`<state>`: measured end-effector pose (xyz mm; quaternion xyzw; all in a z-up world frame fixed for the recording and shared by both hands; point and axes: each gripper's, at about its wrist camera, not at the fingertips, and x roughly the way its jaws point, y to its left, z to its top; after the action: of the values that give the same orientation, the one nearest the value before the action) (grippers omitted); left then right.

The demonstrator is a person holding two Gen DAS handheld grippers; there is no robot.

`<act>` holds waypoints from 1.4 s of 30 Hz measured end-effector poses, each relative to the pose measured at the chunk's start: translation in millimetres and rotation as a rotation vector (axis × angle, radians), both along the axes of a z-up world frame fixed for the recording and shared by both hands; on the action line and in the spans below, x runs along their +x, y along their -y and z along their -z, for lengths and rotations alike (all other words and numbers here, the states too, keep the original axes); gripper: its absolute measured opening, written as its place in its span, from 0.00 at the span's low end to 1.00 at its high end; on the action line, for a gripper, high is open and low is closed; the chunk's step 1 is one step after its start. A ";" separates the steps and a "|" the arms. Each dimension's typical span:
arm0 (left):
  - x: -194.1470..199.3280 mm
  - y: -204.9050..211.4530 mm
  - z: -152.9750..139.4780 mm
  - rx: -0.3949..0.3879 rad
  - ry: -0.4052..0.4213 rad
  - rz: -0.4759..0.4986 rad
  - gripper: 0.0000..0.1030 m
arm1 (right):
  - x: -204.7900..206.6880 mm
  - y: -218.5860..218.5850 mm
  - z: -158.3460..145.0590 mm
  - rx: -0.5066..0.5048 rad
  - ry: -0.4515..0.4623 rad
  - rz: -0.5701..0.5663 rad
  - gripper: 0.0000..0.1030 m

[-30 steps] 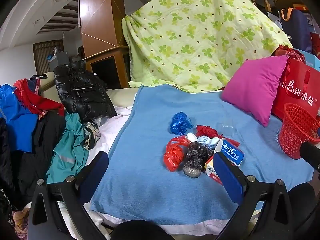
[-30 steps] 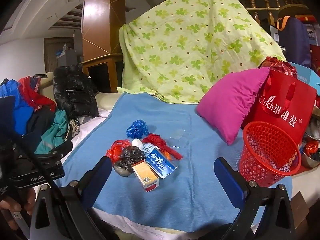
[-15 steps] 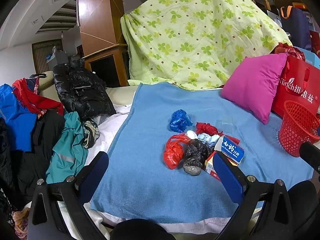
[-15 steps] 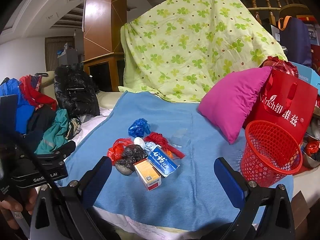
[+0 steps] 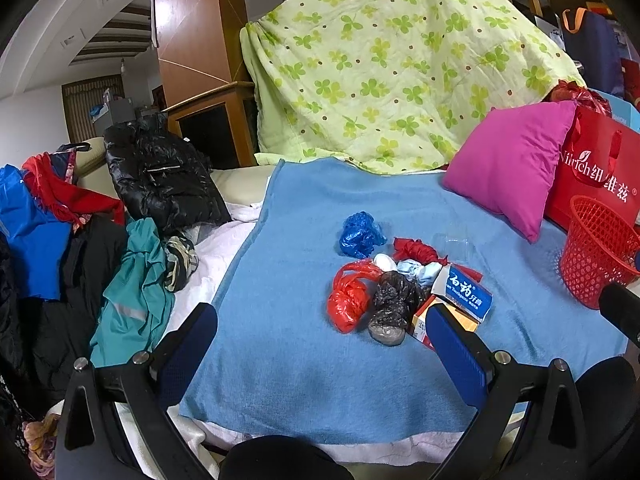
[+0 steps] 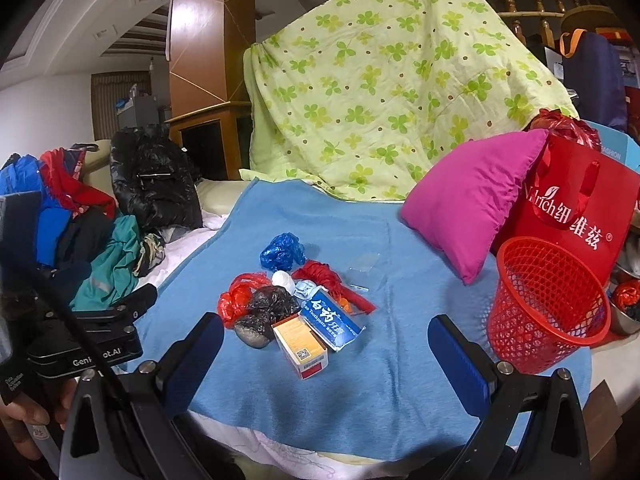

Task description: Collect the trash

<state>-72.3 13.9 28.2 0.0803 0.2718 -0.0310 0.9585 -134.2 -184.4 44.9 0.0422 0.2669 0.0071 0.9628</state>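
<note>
Now, nearest first
Left gripper [image 5: 320, 344]: blue-padded jaws spread wide, holding nothing, hovering short of the blanket's near edge.
Right gripper [image 6: 326, 350]: likewise spread wide with nothing between its pads; the left tool's black body sits at its 9 o'clock.
Blue fleece blanket [image 6: 360, 392]: bare cloth on the near strip, clear room to come in from 6 o'clock.
Trash pile: small orange-and-white cardboard box [image 6: 302, 346] nearest, blue toothpaste carton [image 6: 332, 316] touching it at 1 o'clock, crumpled black plastic bag [image 6: 264, 312] at its 9 o'clock, crumpled red plastic bag [image 5: 348, 296] beside that, twisted red wrapper [image 6: 328, 280] and crumpled blue plastic bag [image 6: 282, 252] farthest; a clear plastic piece [image 6: 364, 262] lies apart at 2 o'clock.
Red mesh plastic basket [image 6: 548, 304]: at 3 o'clock of the pile, at the blanket's right edge, leaning; it looks empty.
Progress: apparently nothing collected; every piece remains.
Edges: magenta cushion [image 6: 468, 204] crowds the basket at 11 o'clock; red paper shopping bag [image 6: 580, 208] stands behind it; heap of clothes [image 5: 80, 248] bounds 9 o'clock.
</note>
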 end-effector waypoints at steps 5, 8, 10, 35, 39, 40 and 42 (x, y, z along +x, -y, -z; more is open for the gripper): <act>4.4 -2.0 5.0 0.001 -0.014 -0.006 1.00 | 8.4 -2.3 8.6 -0.030 -0.036 -0.013 1.00; 8.7 -2.3 9.7 0.002 -0.026 -0.012 1.00 | 15.4 -3.1 18.4 -0.022 -0.043 -0.024 1.00; 12.5 -3.0 14.7 0.003 -0.038 -0.016 1.00 | 21.3 -2.5 24.3 -0.011 -0.059 -0.028 1.00; 98.8 -15.8 105.3 -0.110 -0.353 0.010 1.00 | 153.8 9.1 163.1 0.151 -0.390 -0.174 0.76; 117.9 -8.6 116.4 -0.165 -0.416 0.066 1.00 | 168.9 6.8 165.4 0.138 -0.378 -0.199 0.76; 123.5 -8.8 118.5 -0.165 -0.423 0.069 1.00 | 172.4 5.2 166.5 0.132 -0.387 -0.209 0.76; 137.3 -13.0 119.1 -0.181 -0.430 0.074 1.00 | 177.0 3.0 168.7 0.125 -0.386 -0.223 0.76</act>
<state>64.9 26.9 -90.9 -0.0047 0.4627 -0.1071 0.8800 42.8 -187.4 -123.8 0.0728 0.4481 0.1217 0.8827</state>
